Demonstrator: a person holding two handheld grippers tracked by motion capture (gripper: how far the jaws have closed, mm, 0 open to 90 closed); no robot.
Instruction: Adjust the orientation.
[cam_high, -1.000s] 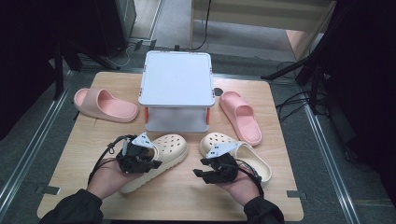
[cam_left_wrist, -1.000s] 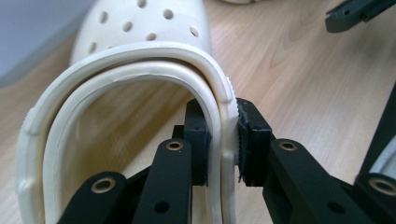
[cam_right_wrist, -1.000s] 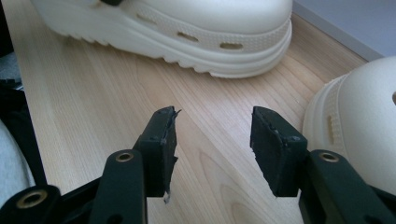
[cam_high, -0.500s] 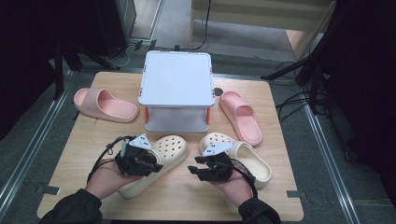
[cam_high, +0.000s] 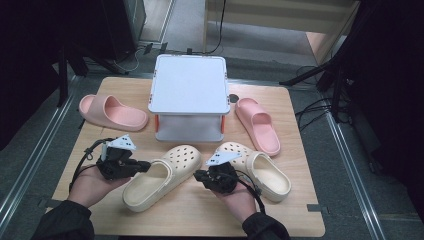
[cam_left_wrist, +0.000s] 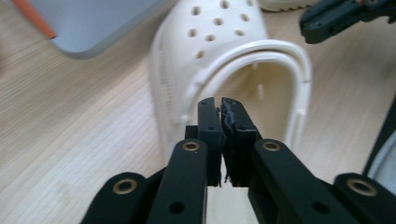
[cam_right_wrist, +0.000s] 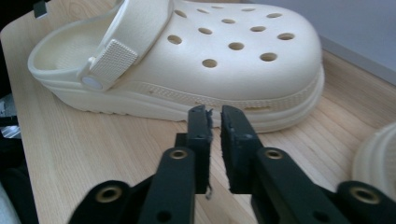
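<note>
Two cream perforated foam clogs lie side by side near the front of the pale wooden table (cam_high: 295, 105). The left gripper (cam_high: 145, 165), jaws just clenched on nothing, sits at the heel opening of the left clog (cam_high: 162, 176). The right gripper (cam_high: 199, 175), likewise just closed empty, points between them, beside the right clog (cam_high: 260, 169).

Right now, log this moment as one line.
left gripper: shut, empty, at left clog | right gripper: shut, empty, at right clog | both jaws just closed
</note>
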